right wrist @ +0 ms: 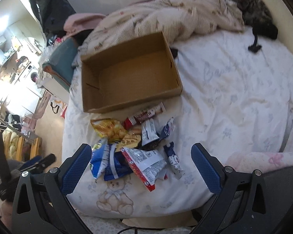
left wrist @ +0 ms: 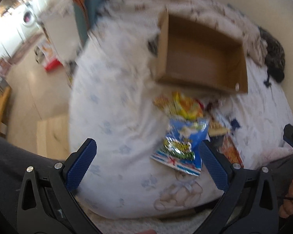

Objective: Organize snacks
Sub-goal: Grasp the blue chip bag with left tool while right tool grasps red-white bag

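An open, empty cardboard box [right wrist: 130,72] lies on the bed; it also shows in the left wrist view [left wrist: 201,56]. In front of it lies a pile of snack packets: a yellow chip bag [right wrist: 109,128], a blue bag [right wrist: 111,161], a red-and-white packet [right wrist: 146,161], a red bar [right wrist: 144,115] and small white-and-blue sachets [right wrist: 173,159]. The left wrist view shows the blue bag [left wrist: 183,146] and the yellow bag [left wrist: 183,107], blurred. My left gripper [left wrist: 148,146] is open and empty above the sheet, left of the pile. My right gripper [right wrist: 141,150] is open and empty above the pile.
The bed sheet [right wrist: 234,101] is white with a teddy bear print. A crumpled cream blanket [right wrist: 175,13] and a dark fuzzy item [right wrist: 252,7] lie behind the box. The bed's left edge drops to the floor [left wrist: 29,81]. A teal cushion [right wrist: 62,62] sits left of the box.
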`<state>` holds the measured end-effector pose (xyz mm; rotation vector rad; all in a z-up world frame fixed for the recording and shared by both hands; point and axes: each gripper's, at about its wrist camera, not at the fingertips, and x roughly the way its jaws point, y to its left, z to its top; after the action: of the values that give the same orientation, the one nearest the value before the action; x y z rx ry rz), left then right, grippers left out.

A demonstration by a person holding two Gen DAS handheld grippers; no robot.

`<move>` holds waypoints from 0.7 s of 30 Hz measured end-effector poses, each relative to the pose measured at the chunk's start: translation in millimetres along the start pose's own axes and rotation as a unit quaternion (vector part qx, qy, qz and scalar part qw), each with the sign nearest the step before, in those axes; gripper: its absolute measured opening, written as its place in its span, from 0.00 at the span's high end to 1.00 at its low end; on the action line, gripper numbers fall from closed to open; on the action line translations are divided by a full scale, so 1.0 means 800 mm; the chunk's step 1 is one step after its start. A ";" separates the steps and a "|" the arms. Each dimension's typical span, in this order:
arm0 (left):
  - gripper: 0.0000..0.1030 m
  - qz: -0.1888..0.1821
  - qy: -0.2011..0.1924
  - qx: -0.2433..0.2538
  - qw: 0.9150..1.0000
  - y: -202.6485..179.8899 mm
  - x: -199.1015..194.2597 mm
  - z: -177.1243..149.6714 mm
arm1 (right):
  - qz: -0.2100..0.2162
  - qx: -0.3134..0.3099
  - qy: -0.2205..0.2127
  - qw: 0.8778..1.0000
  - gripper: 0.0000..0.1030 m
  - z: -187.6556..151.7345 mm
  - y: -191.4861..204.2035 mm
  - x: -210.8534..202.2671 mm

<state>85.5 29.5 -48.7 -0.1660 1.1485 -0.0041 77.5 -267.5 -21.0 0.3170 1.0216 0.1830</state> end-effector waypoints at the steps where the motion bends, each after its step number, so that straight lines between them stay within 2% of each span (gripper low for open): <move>1: 0.00 -0.010 0.029 0.006 1.000 -0.008 0.017 0.000 | -0.003 0.003 0.003 1.000 0.00 -0.001 -0.003 0.006; 5: 0.01 -0.045 0.109 0.007 0.993 -0.031 0.078 -0.003 | -0.002 0.025 0.019 1.000 0.00 -0.004 -0.016 0.023; 9: 0.05 -0.044 0.128 -0.007 0.991 -0.035 0.117 -0.001 | 0.013 0.031 0.025 0.999 0.00 -0.005 -0.019 0.030; 11: 0.09 -0.063 0.150 -0.011 0.987 -0.039 0.134 -0.004 | 0.014 0.035 0.022 0.999 0.00 -0.004 -0.023 0.031; 12: 0.16 -0.069 0.156 -0.014 0.985 -0.040 0.138 -0.005 | 0.016 0.042 0.023 0.999 0.00 -0.003 -0.026 0.033; 14: 0.23 -0.077 0.157 -0.018 0.984 -0.043 0.147 -0.007 | 0.019 0.055 0.029 0.998 0.00 -0.003 -0.032 0.038; 15: 0.32 -0.080 0.153 -0.019 0.985 -0.044 0.147 -0.004 | 0.017 0.060 0.032 0.998 0.00 -0.003 -0.034 0.041; 18: 0.49 -0.080 0.142 -0.029 0.986 -0.039 0.138 -0.003 | 0.012 0.059 0.040 0.997 0.00 -0.002 -0.036 0.049; 21: 0.56 -0.080 0.135 -0.029 0.987 -0.031 0.120 -0.001 | 0.006 0.051 0.054 0.997 0.00 -0.001 -0.033 0.057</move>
<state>126.3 -3.3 -133.0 -0.3166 1.4028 -0.1391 100.0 -278.9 -67.3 0.4089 1.1380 0.1602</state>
